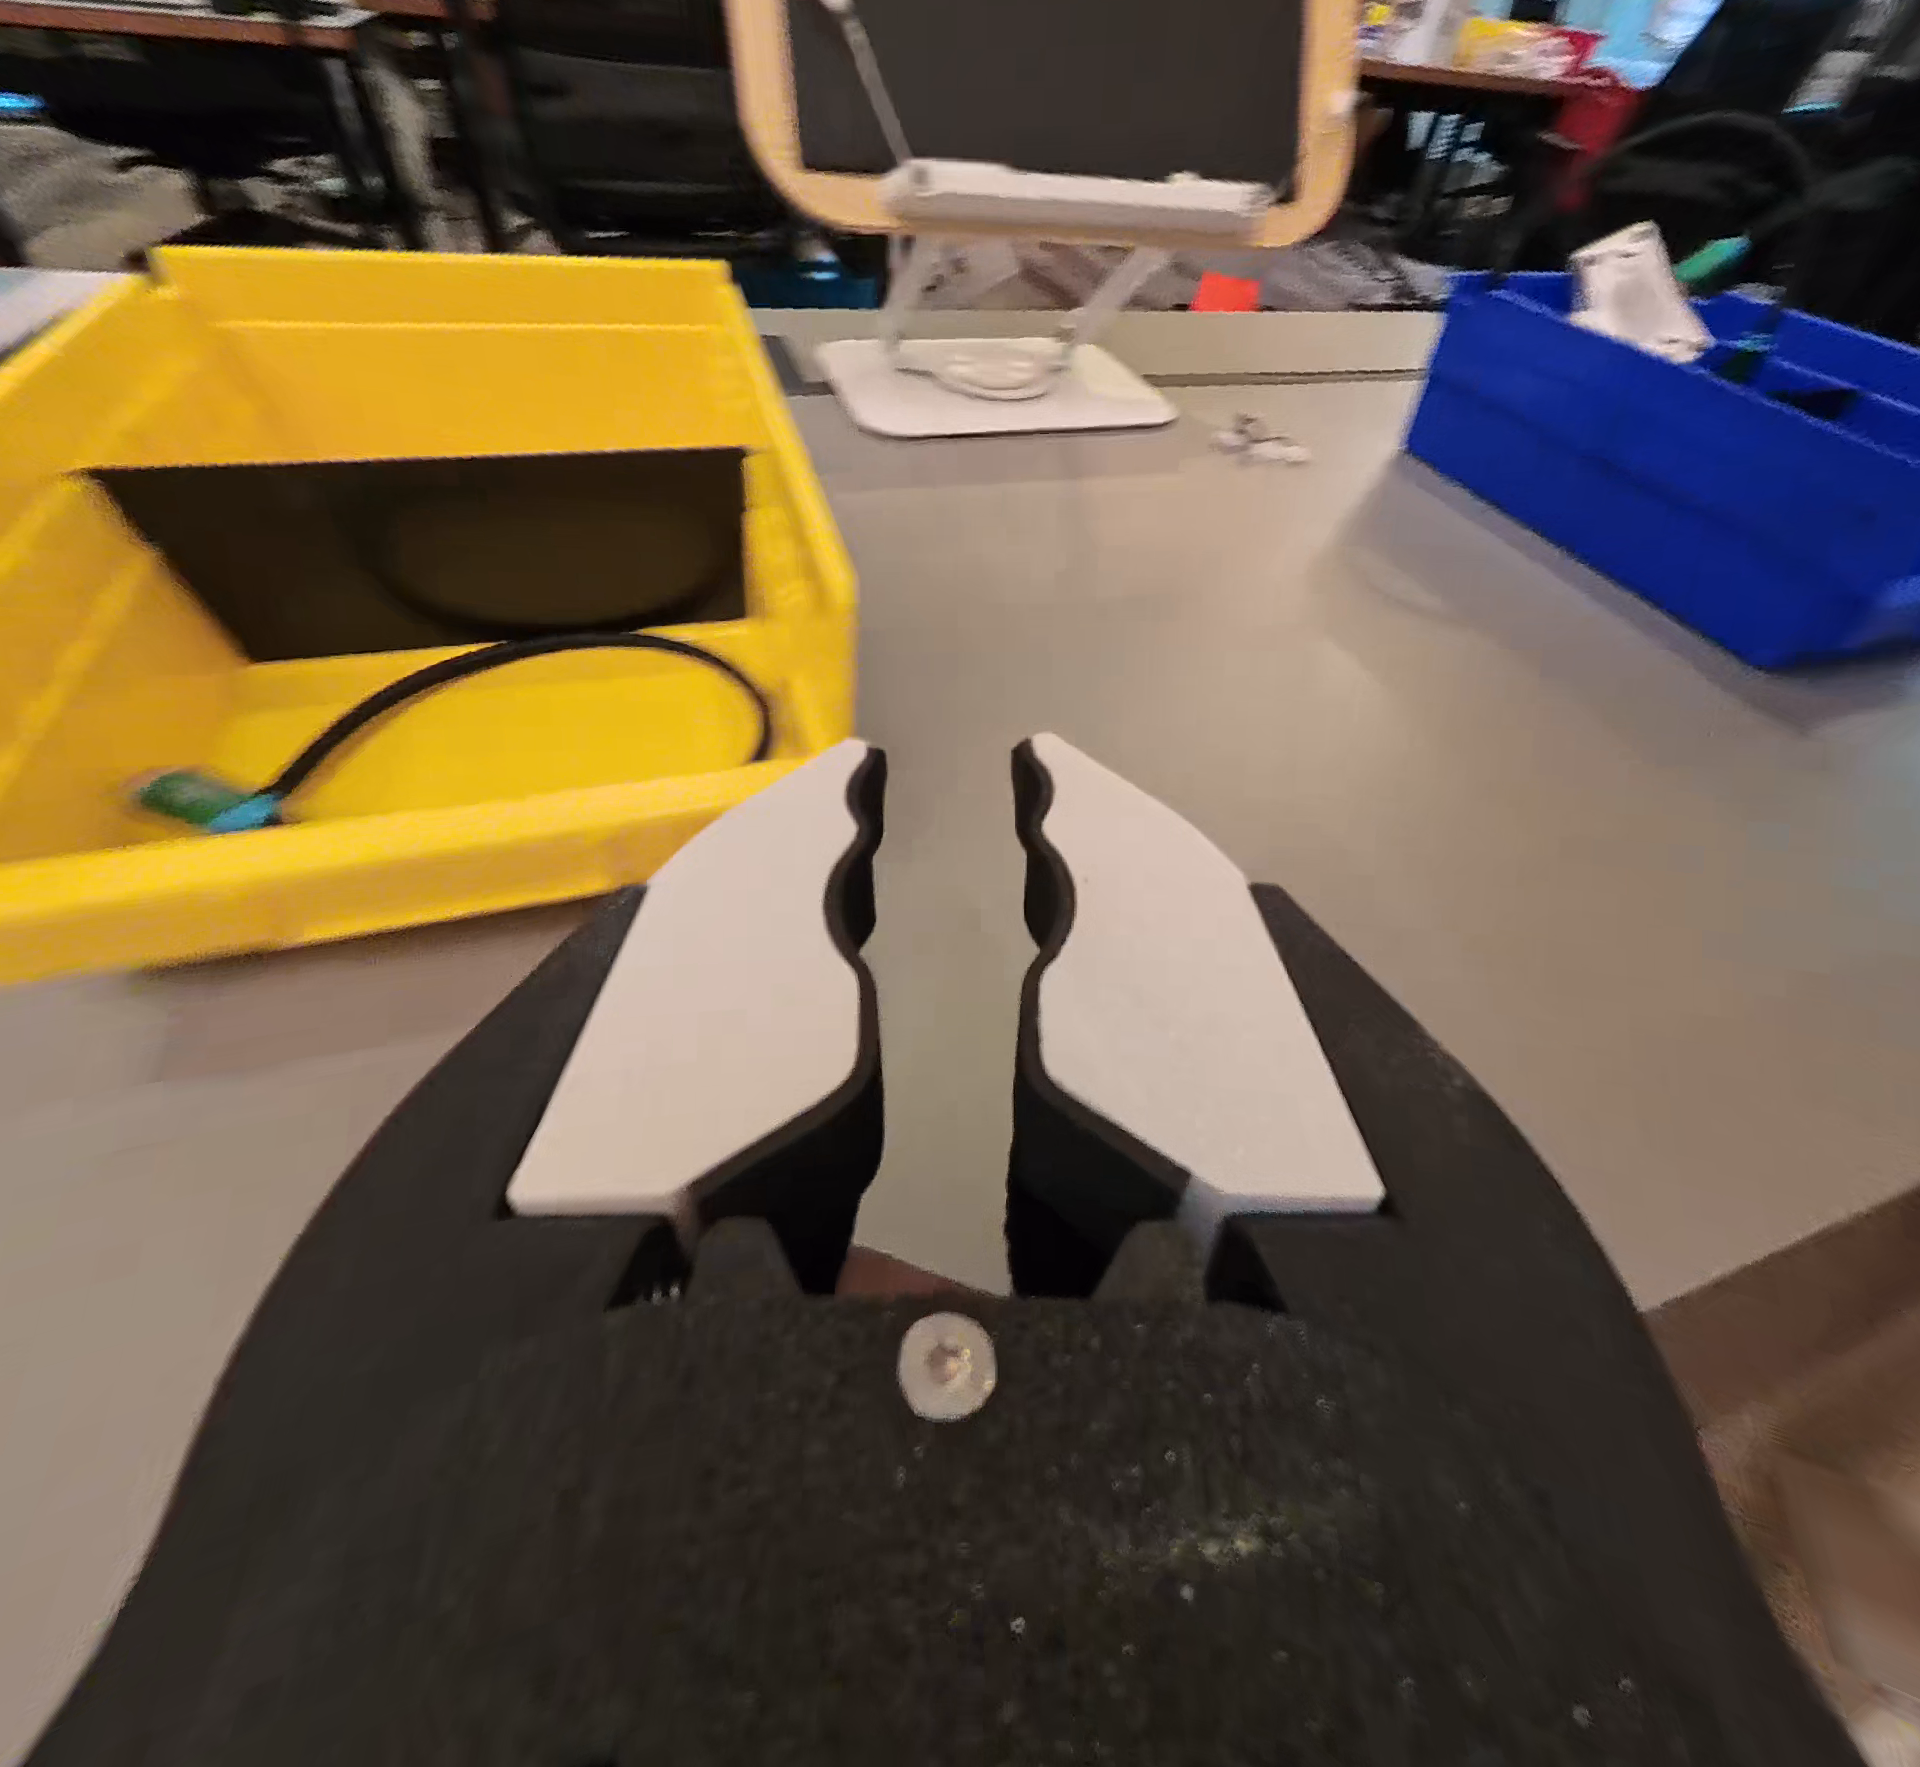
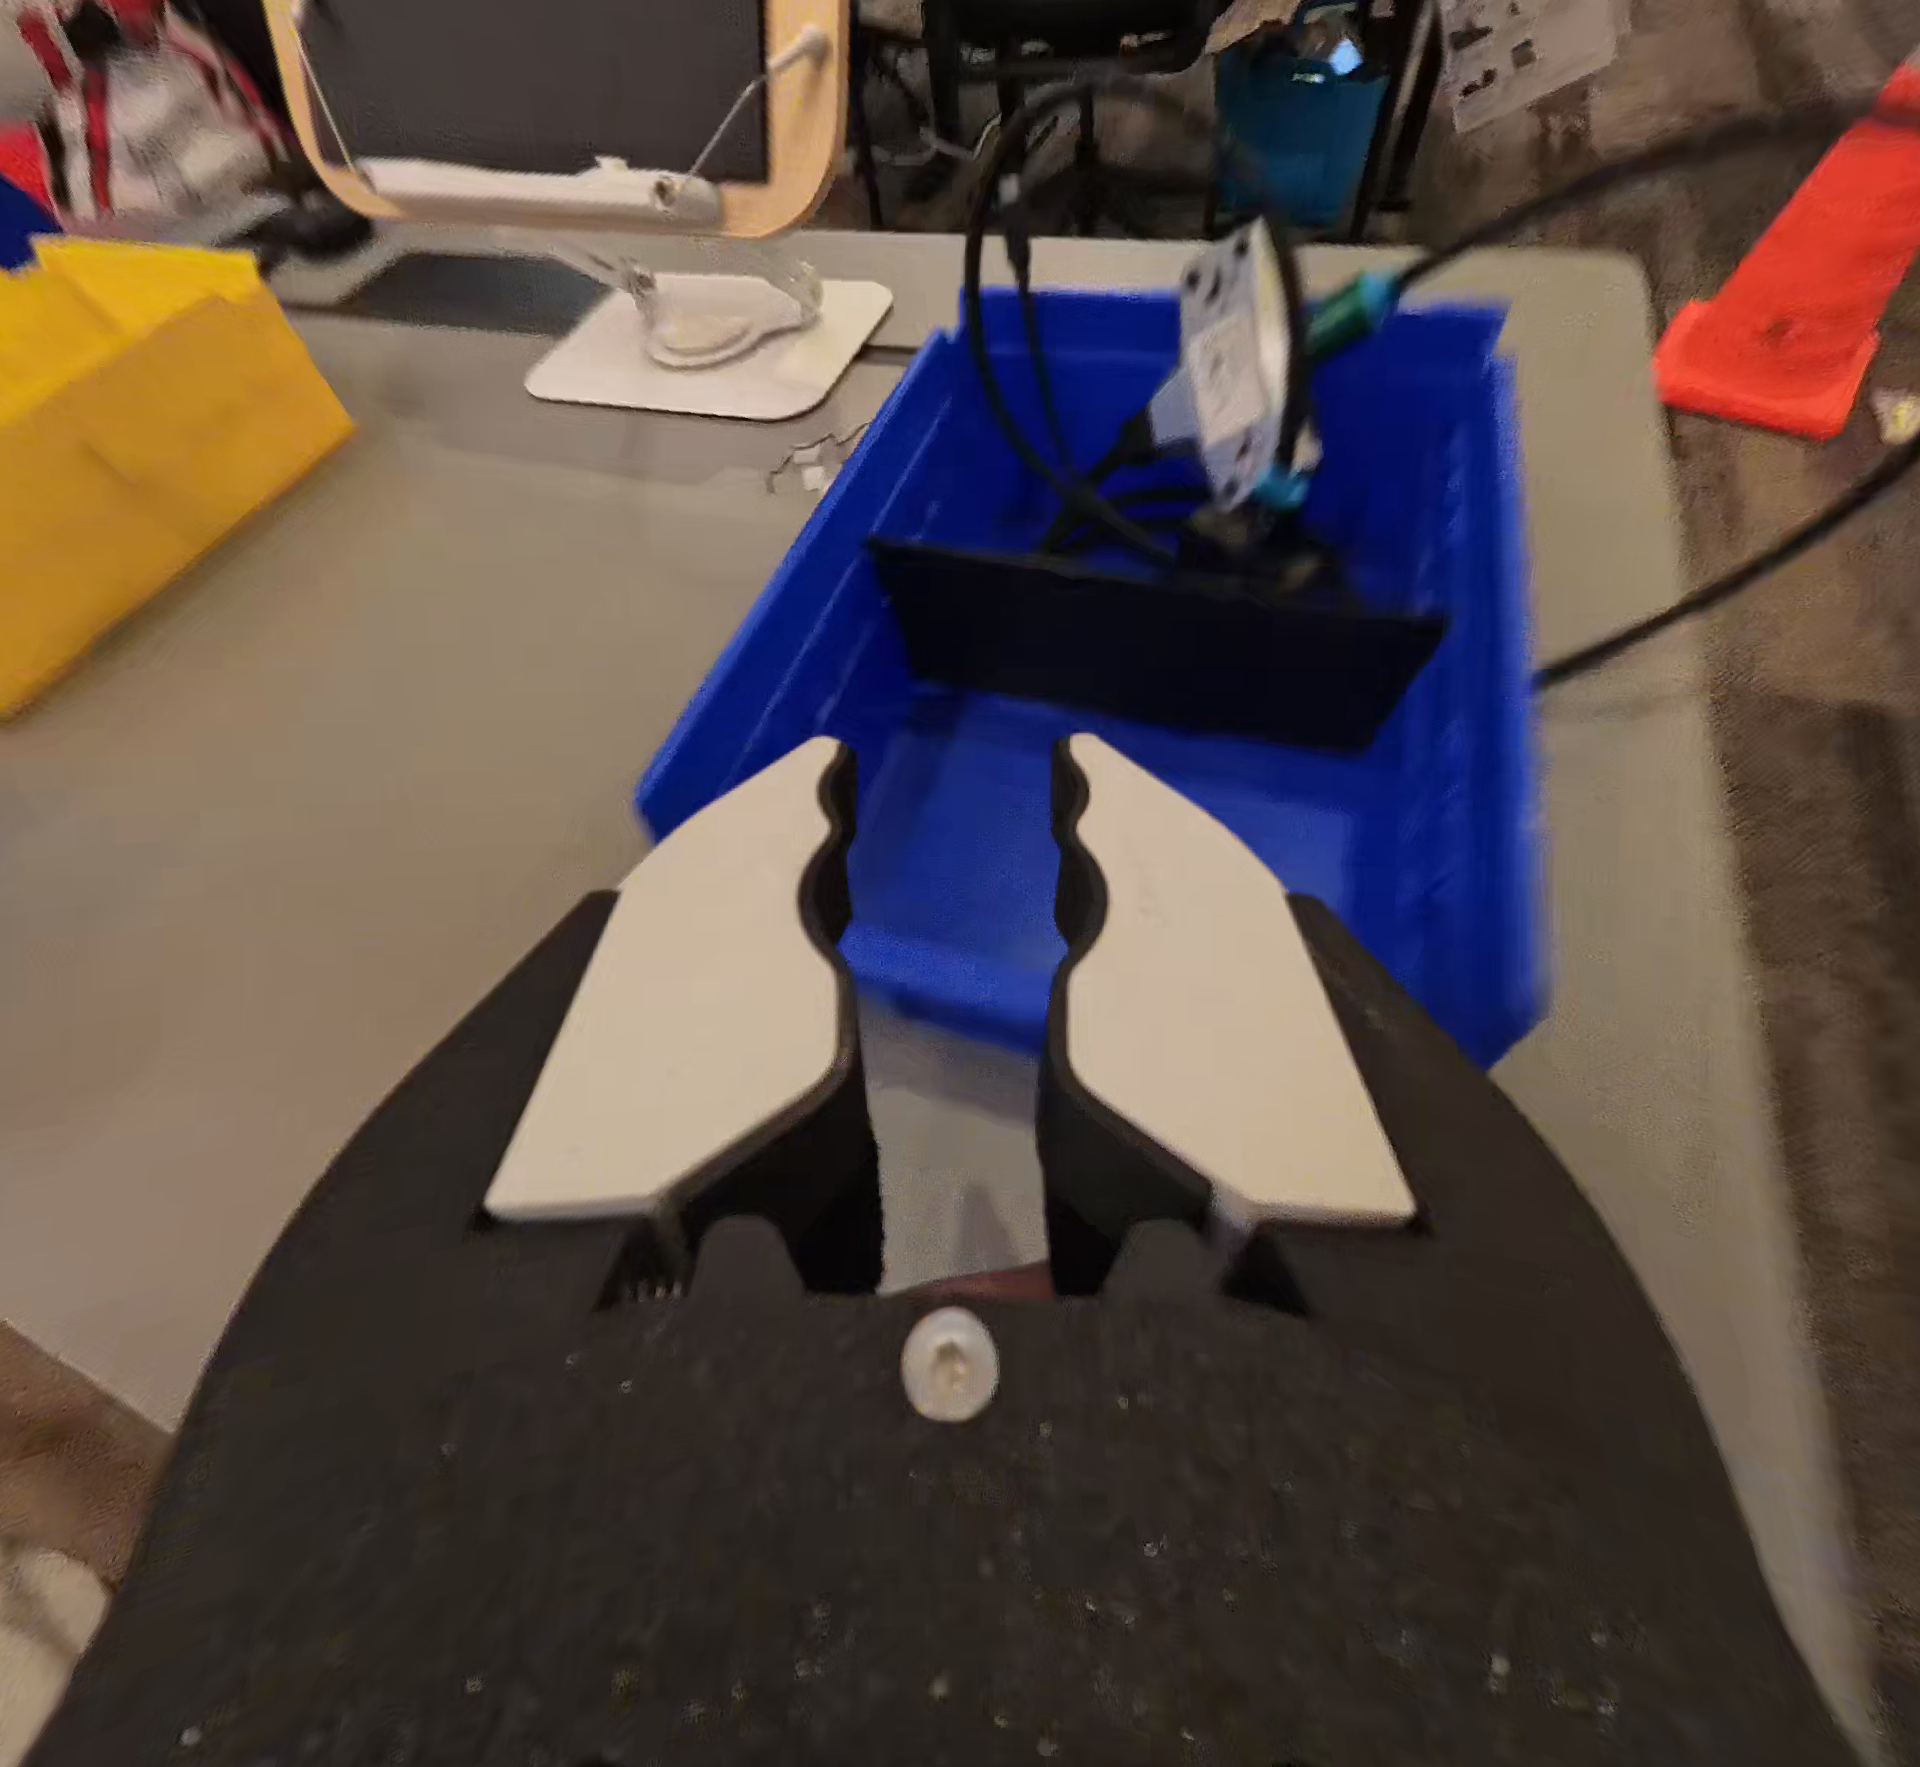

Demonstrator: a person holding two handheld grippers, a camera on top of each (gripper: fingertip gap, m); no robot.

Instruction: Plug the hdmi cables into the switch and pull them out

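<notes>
A black HDMI cable (image 1: 540,668) with a teal and green plug (image 1: 203,801) lies in the front part of a yellow bin (image 1: 416,876). My left gripper (image 1: 948,767) is open and empty, above the table just right of that bin. A grey HDMI switch (image 2: 1231,372) stands tilted in the back part of a blue bin (image 2: 1455,782), with black cables (image 2: 987,346) and teal-green plugs (image 2: 1351,309) at it. My right gripper (image 2: 951,772) is open and empty over the blue bin's front part. The switch also shows in the left wrist view (image 1: 1636,289).
A tablet in a wooden frame (image 1: 1039,34) stands on a white stand (image 1: 997,387) at the table's far edge. A black divider (image 2: 1143,647) splits the blue bin. Small white bits (image 1: 1257,444) lie near the stand. An orange object (image 2: 1808,263) lies on the floor at right. Some 55 cm of space lies between my two pairs of fingers. My right tips are roughly 25 cm from the grey HDMI switch (image 2: 1231,372). My left wrist view (image 1: 1628,307) looks at it from another angle.
</notes>
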